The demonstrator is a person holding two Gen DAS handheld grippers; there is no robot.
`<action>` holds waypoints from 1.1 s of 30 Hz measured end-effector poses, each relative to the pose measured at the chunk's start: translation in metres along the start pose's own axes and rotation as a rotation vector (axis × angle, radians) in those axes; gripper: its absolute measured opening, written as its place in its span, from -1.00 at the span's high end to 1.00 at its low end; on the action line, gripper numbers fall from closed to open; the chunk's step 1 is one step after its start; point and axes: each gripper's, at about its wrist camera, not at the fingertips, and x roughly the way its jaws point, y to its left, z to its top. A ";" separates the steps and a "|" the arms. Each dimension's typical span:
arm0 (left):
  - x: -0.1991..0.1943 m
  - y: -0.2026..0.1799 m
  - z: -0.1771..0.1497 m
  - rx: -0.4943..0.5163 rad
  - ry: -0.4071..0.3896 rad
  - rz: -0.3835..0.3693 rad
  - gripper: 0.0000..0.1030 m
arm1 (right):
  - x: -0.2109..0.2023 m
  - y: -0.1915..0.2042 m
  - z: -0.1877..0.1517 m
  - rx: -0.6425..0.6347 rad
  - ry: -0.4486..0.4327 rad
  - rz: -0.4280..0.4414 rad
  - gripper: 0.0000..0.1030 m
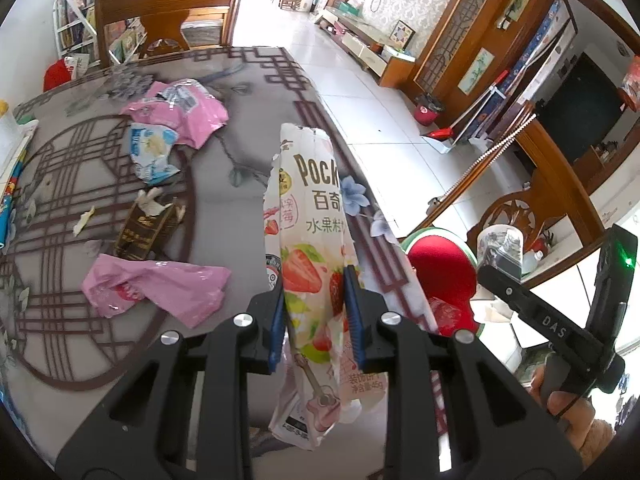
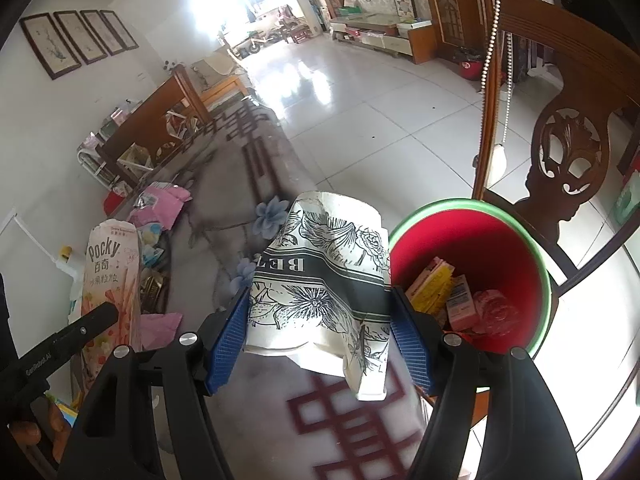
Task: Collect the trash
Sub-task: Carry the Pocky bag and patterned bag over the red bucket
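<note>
My left gripper (image 1: 314, 292) is shut on a flattened white Pocky strawberry packet (image 1: 312, 216), which stands upright over the table's right edge. My right gripper (image 2: 320, 296) is shut on a crushed paper cup (image 2: 320, 276) with black flower print, held beside the bin. The red bin (image 2: 500, 240) with a green rim stands just off the table's edge and holds several wrappers. On the patterned table (image 1: 224, 208) lie a pink bag (image 1: 180, 108), another pink bag (image 1: 160, 288), a blue-white wrapper (image 1: 152, 152) and a brown packet (image 1: 148, 228). The Pocky packet (image 2: 112, 272) also shows at the left of the right wrist view.
A carved wooden chair (image 2: 560, 140) stands right behind the bin. Another wooden chair (image 1: 168, 12) is at the table's far end. White tiled floor (image 2: 360, 100) runs along the table's right side, with a red bucket (image 1: 428, 110) by the wall.
</note>
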 end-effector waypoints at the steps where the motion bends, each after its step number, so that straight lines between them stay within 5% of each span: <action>1: 0.001 -0.003 0.000 0.002 0.001 -0.002 0.51 | -0.001 -0.002 0.001 0.002 -0.002 -0.002 -0.28; 33: 0.059 -0.098 -0.001 0.169 0.116 -0.069 0.51 | -0.018 -0.103 0.006 0.171 -0.015 -0.069 -0.28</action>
